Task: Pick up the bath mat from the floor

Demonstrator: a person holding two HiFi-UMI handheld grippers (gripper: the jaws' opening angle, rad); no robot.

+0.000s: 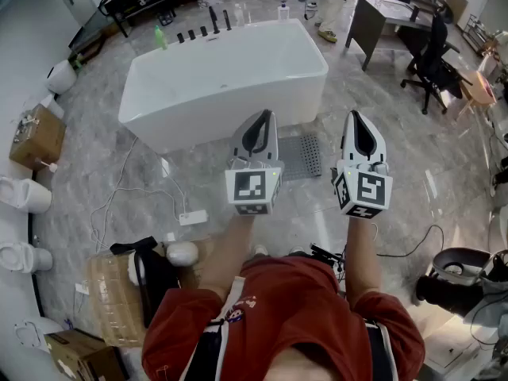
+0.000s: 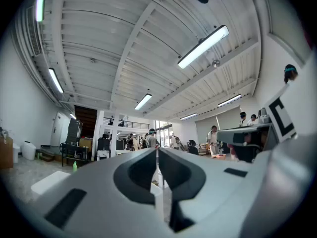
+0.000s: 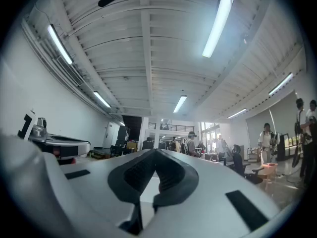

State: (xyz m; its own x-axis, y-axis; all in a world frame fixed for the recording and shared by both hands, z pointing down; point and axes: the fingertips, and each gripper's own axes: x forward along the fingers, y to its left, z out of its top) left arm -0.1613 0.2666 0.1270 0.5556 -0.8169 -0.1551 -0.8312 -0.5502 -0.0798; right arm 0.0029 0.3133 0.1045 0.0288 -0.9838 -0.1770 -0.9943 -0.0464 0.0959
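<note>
The bath mat (image 1: 307,156) is a grey, dotted rectangle lying flat on the marble floor just in front of the white bathtub (image 1: 226,78). In the head view my left gripper (image 1: 265,116) hides its left edge, and my right gripper (image 1: 355,116) hangs to its right. Both are held well above the floor, side by side, pointing slightly upward. Each has its jaws shut with nothing between them. The left gripper (image 2: 157,150) and right gripper (image 3: 156,152) show in their own views against ceiling and a distant room; the mat is not visible there.
Toilets (image 1: 24,194) and cardboard boxes (image 1: 36,133) line the left wall. A white cable with a power strip (image 1: 193,217) crosses the floor left of me. A woven basket (image 1: 111,296) stands at my lower left, black equipment (image 1: 456,275) at right, a desk and office chair (image 1: 429,54) behind.
</note>
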